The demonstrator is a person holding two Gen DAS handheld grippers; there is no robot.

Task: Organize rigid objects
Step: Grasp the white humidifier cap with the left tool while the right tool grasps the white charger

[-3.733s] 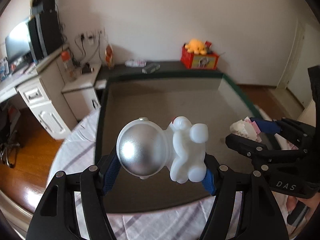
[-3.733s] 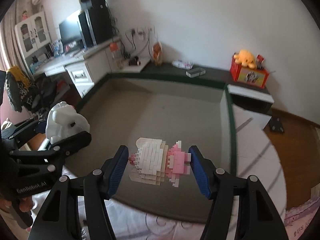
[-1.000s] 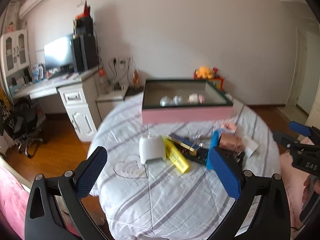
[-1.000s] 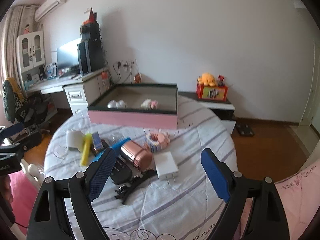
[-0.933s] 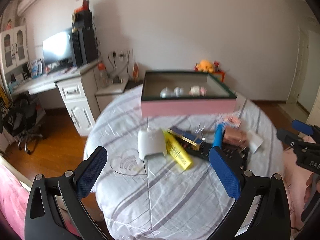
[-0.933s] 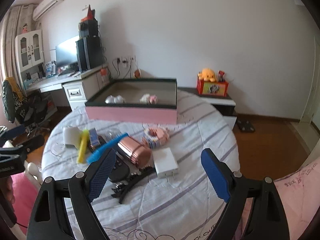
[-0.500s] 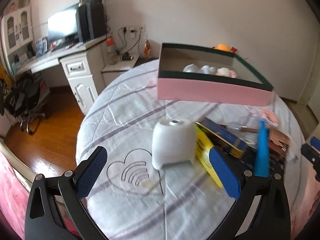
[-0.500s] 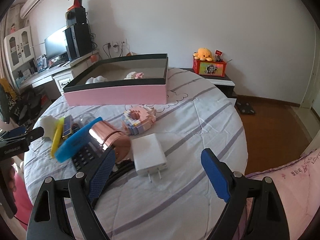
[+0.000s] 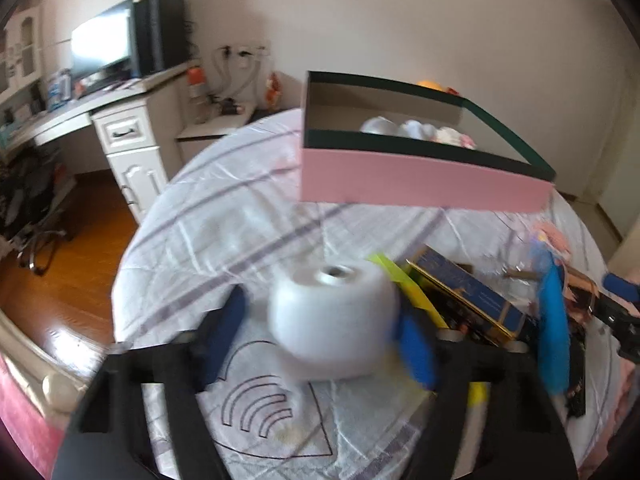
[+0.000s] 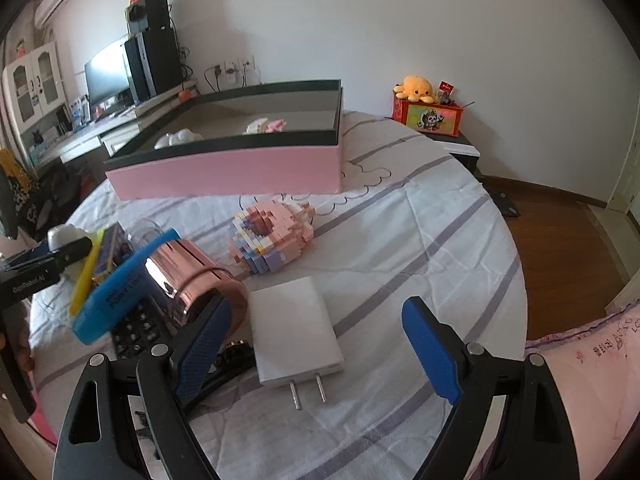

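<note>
A white rounded device [image 9: 334, 320] with a hole on top stands on the striped tablecloth. It sits between the fingers of my left gripper [image 9: 320, 316], whose jaws are closing. A gap still shows at the left pad [image 9: 226, 320], and the picture is blurred. My right gripper [image 10: 314, 312] is open above a white plug charger [image 10: 294, 330], with nothing gripped. The pink box [image 9: 420, 180] with a dark green rim holds a silver-headed white figure [image 9: 378, 125] and a brick figure [image 10: 266, 125].
Between the two grippers lie a yellow bar [image 9: 400, 284], a blue-and-gold box [image 9: 468, 296], a blue flat tool [image 10: 120, 286], a rose-gold cylinder [image 10: 188, 276], a black keypad [image 10: 136, 330] and a pastel brick ring [image 10: 270, 240]. A desk [image 9: 120, 120] stands at the left.
Both grippers have come down and forward toward the table. The left jaws have narrowed around the white device. The right gripper now hangs over the charger, still wide.
</note>
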